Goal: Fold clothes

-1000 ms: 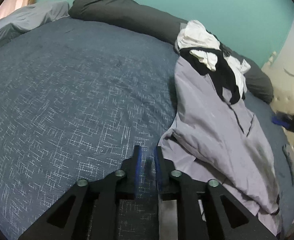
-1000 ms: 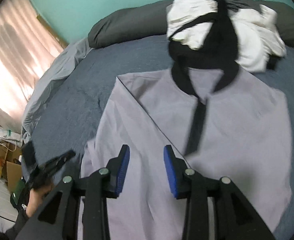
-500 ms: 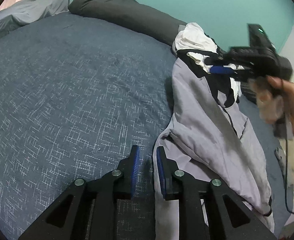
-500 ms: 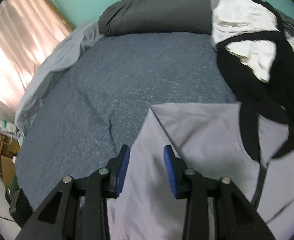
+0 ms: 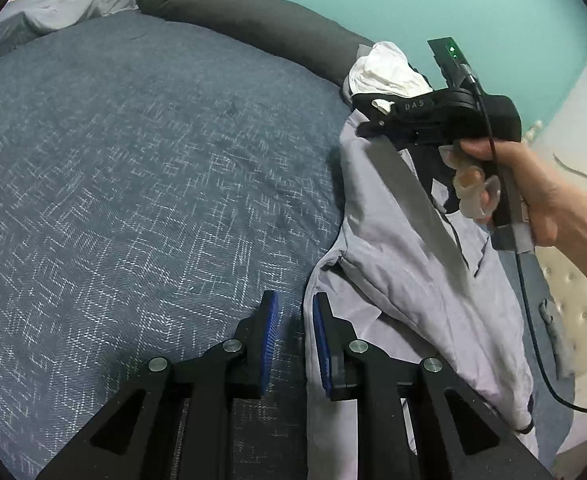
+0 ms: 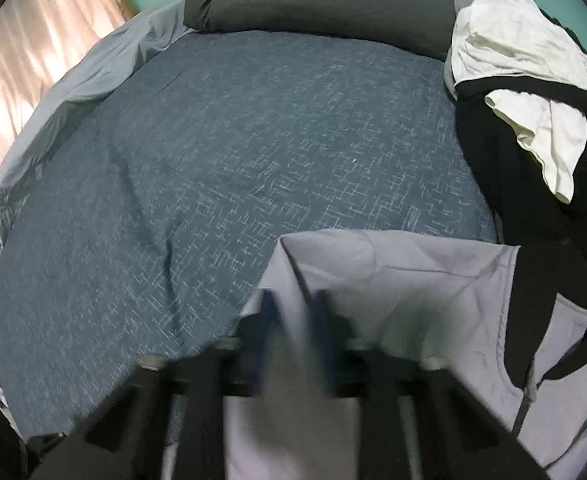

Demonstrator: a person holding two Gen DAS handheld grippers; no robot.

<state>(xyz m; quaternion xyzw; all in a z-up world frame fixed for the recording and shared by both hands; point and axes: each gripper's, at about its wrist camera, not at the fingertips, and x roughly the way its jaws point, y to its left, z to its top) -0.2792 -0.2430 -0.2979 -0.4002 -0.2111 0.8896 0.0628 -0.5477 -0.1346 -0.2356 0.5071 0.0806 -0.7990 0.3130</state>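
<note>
On the bed: a dark blue patterned cover [image 5: 141,184] fills most of both views, with a grey bolster [image 5: 253,28] along its far edge.
Shirt: a pale lilac shirt [image 5: 405,280] with a black collar lies on the right side of the bed, partly doubled over, its near left edge bunched.
Pile: white and black clothes [image 6: 533,92] sit heaped at the far right, just beyond the shirt's collar and touching it.
Right gripper: the right gripper [image 6: 293,320] is blurred in its own view; its jaws have closed on the shirt's far left corner, and cloth shows between the pads. From the left view it comes in over the collar end, held in a hand [image 5: 541,196].
Why there: pinching that corner likely gives a hold for carrying the edge across into a fold.
Left gripper: the left gripper [image 5: 293,344] rests low at the shirt's near left edge, jaws a narrow gap apart with only bed cover between them, gripping nothing. The right pad sits just beside the hem.
Stage: judged early; the shirt is not yet neatly folded.
</note>
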